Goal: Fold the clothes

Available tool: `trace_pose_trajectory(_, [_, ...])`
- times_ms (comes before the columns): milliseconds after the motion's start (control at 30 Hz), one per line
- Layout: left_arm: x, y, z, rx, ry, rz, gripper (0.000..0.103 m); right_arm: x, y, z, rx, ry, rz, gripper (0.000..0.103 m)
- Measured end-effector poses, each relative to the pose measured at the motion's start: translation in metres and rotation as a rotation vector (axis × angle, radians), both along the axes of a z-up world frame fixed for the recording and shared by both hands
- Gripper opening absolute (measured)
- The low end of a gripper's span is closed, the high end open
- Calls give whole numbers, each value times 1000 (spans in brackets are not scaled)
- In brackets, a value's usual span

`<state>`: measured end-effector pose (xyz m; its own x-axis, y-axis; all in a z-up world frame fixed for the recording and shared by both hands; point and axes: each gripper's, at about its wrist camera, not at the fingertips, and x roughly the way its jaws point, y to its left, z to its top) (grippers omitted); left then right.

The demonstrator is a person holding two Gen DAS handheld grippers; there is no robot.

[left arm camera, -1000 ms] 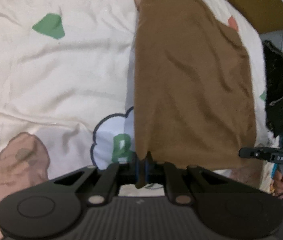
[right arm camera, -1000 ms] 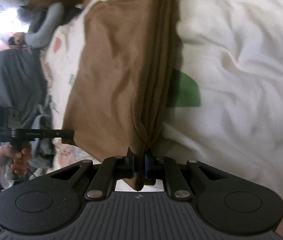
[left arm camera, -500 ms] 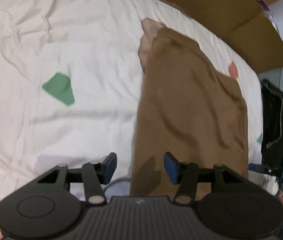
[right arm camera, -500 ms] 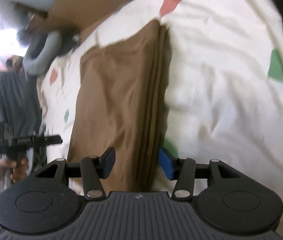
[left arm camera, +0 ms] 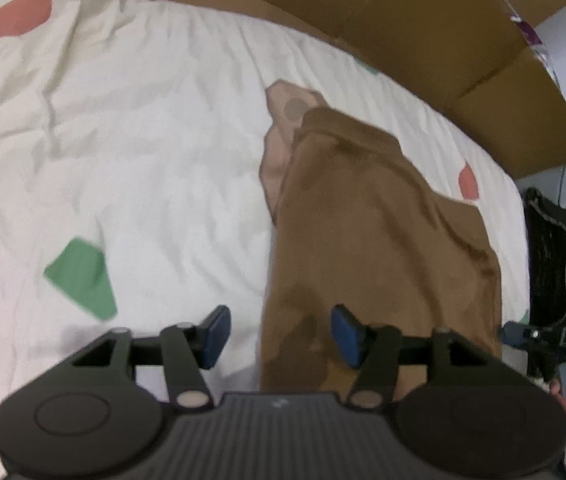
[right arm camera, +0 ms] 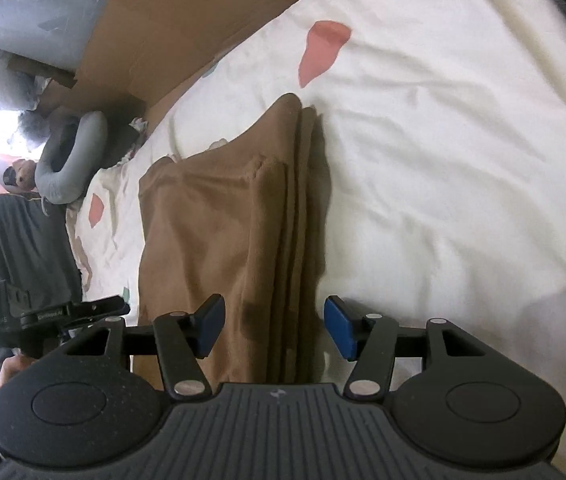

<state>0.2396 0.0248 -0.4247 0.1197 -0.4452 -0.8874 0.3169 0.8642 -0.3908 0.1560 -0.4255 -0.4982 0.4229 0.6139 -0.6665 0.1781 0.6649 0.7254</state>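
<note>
A white bedsheet (left arm camera: 163,140) printed with green (left arm camera: 83,276) and pink patches (left arm camera: 19,10) covers the bed. Brown cardboard (left arm camera: 423,20) stands along its far edge. A grey neck pillow (right arm camera: 71,160) lies beyond the corner, beside dark clothing (right arm camera: 15,248). A black garment (left arm camera: 555,264) hangs nearby.

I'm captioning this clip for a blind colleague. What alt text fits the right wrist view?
A folded brown garment lies on a cream bedsheet with pink and green patches. The right hand-held gripper is above its near end, blue pads apart and opening, not touching it. At left is the left hand-held gripper, with cardboard beyond.
</note>
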Motion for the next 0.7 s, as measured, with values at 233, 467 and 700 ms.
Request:
trace_pose_trajectory(233, [21,-16,-10,-8,-21,-9,60,20,-9,-19,54,2,-33,60])
trace_pose_trajectory(467, [39,-32,-20,-29,-28,-10,60,30,-24,-39,126,15,-102,31])
trace_pose_trajectory(700, [62,-41,-28,-63,-25,27,59,34,-26,-44,146,20,-151,25])
